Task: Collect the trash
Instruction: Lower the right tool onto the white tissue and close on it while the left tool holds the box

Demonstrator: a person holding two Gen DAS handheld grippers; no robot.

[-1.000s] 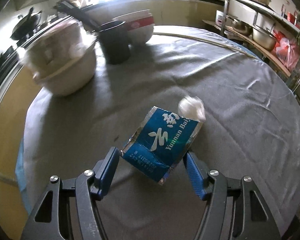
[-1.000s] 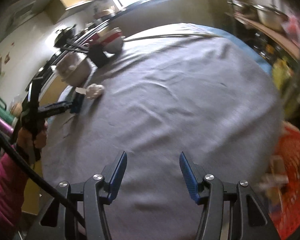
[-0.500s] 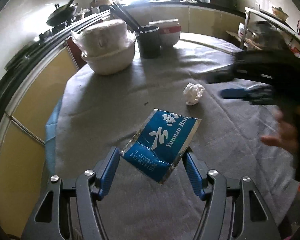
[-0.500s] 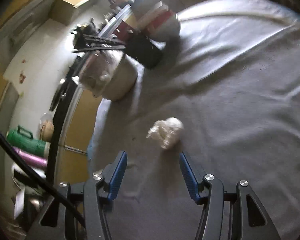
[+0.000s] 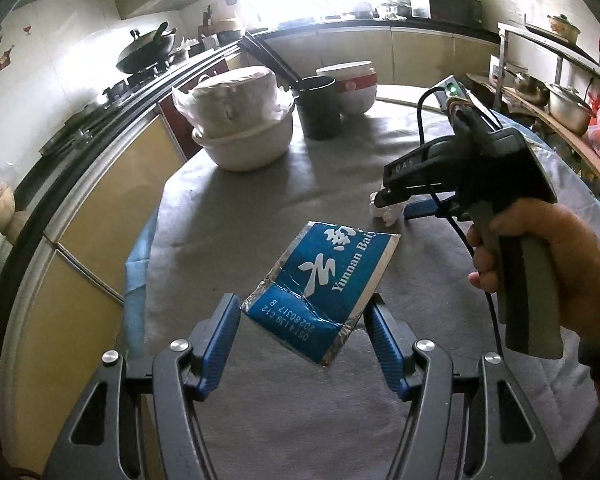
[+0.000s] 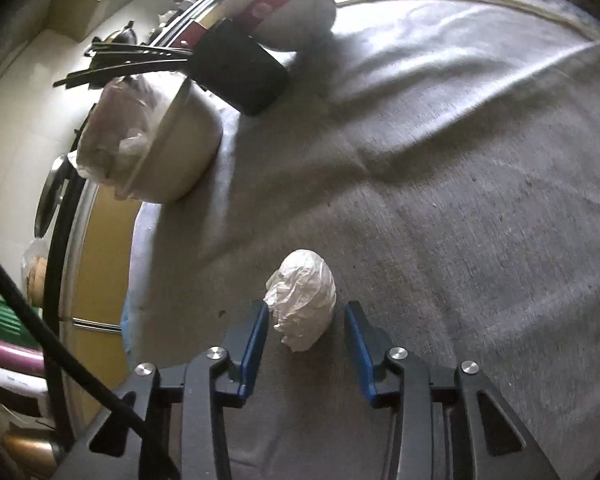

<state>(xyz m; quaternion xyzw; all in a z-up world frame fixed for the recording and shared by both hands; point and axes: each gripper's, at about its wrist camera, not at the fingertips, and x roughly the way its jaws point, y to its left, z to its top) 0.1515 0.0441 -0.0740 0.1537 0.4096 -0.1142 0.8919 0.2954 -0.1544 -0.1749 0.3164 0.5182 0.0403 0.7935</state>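
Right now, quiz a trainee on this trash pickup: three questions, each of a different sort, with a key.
1. True or false: the left gripper holds the blue foil packet above the grey tablecloth.
2. What lies between the right gripper's jaws? A) crumpled white paper ball B) black cup C) red-banded bowl
3. Fill in: the right jaws are ____, not yet touching the trash.

Key:
1. True.
2. A: the crumpled white paper ball rests on the cloth between them.
3. Open.
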